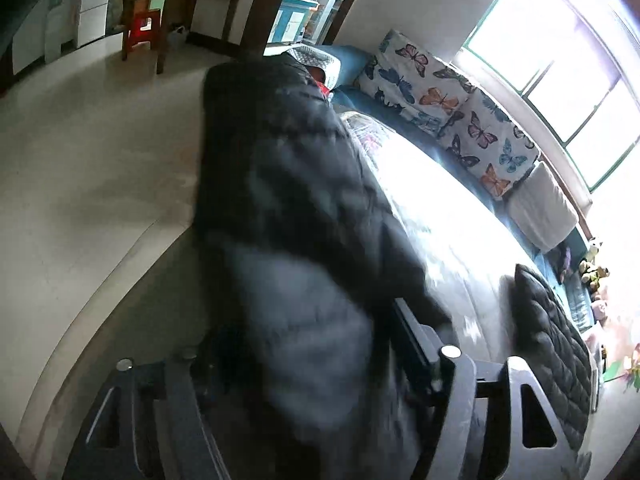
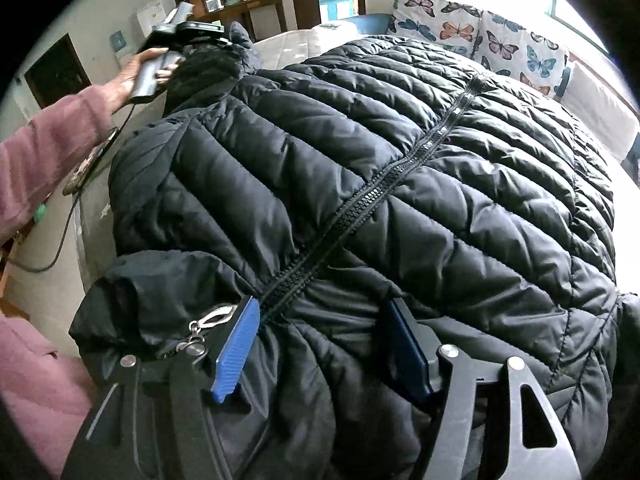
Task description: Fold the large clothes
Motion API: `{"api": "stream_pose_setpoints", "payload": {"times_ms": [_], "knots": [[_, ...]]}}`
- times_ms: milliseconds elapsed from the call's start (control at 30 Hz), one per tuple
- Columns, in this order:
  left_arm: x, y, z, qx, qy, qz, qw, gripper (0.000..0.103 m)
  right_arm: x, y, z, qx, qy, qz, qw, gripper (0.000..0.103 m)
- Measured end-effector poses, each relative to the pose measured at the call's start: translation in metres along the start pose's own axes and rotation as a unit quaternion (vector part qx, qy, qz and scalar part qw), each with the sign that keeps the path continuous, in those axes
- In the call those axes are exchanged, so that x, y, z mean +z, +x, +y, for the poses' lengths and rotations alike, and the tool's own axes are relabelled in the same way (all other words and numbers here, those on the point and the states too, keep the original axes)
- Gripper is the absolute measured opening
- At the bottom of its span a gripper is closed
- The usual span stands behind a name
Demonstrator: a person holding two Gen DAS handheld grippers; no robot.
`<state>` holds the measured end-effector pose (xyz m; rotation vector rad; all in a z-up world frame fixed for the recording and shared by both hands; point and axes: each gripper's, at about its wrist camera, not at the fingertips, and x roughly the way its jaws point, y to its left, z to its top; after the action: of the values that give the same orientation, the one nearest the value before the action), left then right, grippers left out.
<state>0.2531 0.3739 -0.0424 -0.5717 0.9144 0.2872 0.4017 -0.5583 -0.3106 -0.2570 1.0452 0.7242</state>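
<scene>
A bedroom with a pale tiled floor (image 1: 80, 152) lies open beside the light quilted bed (image 1: 452, 216), whose far edge is lined with butterfly-print cushions (image 2: 460, 28) under a bright window (image 1: 560, 56). The black quilted puffer jacket (image 2: 380, 168) lies zipped and spread across the bed, its hem bunched near the right gripper (image 2: 320, 344). That gripper's blue-padded fingers (image 2: 236, 352) stand wide apart, pressed into the fabric either side of the zipper (image 2: 360, 200). The left gripper (image 1: 304, 380) is raised with a blurred jacket sleeve (image 1: 288, 184) draped between its fingers — the cloth hides the left finger, so I cannot tell its opening.
</scene>
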Motion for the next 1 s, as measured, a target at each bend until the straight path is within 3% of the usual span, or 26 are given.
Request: {"api": "stream_pose_setpoints", "payload": {"times_ms": [200, 267, 333, 433, 600, 733, 800, 900, 1000], "knots": [[0.045, 0.027, -0.020, -0.041, 0.012, -0.001, 0.9991, 0.065, 0.003, 0.002, 0.000, -0.003, 0.009, 0.008, 1.000, 0.074], [0.056, 0.039, -0.024, -0.019, 0.033, -0.002, 0.9993, 0.074, 0.004, 0.003, 0.001, -0.004, 0.012, 0.009, 1.000, 0.075], [0.064, 0.051, -0.016, 0.003, 0.012, 0.023, 0.9997, 0.080, 0.004, 0.003, 0.000, -0.004, 0.016, 0.011, 1.000, 0.075], [0.082, 0.047, 0.003, -0.030, -0.033, 0.020, 0.9988, 0.080, 0.004, 0.004, 0.000, -0.004, 0.017, 0.012, 1.000, 0.076], [0.116, 0.045, 0.013, 0.016, -0.014, 0.003, 0.9998, 0.087, 0.005, 0.005, -0.002, -0.001, 0.023, 0.015, 1.000, 0.077], [0.136, 0.078, 0.026, 0.066, -0.021, 0.019, 0.9974, 0.094, 0.006, 0.007, -0.004, 0.002, 0.026, 0.016, 1.000, 0.078], [0.138, 0.088, 0.030, 0.098, -0.001, 0.021, 0.9950, 0.097, 0.006, 0.007, -0.004, 0.003, 0.028, 0.016, 0.999, 0.078], [0.142, 0.098, 0.040, 0.092, -0.011, 0.033, 0.9952, 0.101, 0.006, 0.007, -0.006, 0.005, 0.030, 0.014, 0.999, 0.079], [0.149, 0.079, 0.051, 0.058, -0.034, 0.020, 0.9975, 0.100, 0.006, 0.008, -0.006, 0.005, 0.029, 0.015, 0.999, 0.079]]}}
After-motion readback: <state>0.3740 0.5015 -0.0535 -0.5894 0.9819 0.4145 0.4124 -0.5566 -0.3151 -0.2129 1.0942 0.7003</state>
